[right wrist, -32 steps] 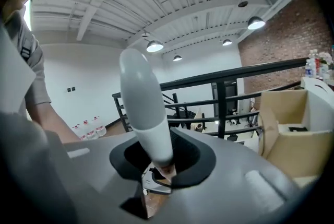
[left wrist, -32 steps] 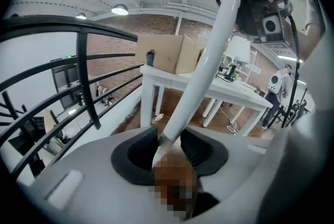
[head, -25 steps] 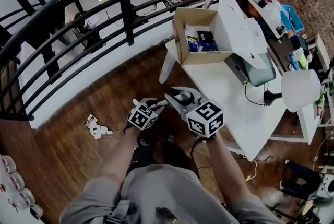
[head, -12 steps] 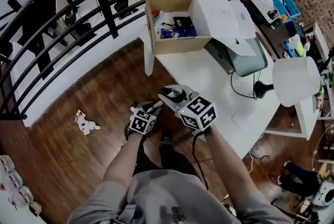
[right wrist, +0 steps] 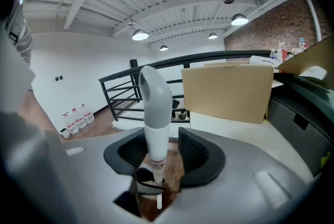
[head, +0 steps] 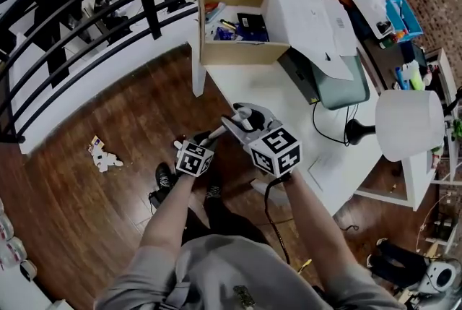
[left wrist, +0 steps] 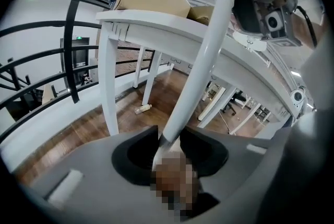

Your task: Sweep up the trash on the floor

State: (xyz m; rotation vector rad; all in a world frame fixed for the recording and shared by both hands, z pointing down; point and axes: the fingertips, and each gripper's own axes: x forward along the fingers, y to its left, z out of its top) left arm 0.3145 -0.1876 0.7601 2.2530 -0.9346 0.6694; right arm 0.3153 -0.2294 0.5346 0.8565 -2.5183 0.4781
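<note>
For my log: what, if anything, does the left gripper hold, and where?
The left gripper clamps a white pole on its shaft, well below its top.

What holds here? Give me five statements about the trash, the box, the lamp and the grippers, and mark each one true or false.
1. The trash lies on the wood floor. True.
2. The cardboard box on the table is closed. False: its flaps are open and items show inside.
3. The right gripper is empty. False: a white handle with a grey end stands between its jaws, which have just been opening.
4. The same handle runs between the left gripper's jaws. True.
5. The lamp stands on the floor beside the trash. False: it stands on the table, far from the trash.
</note>
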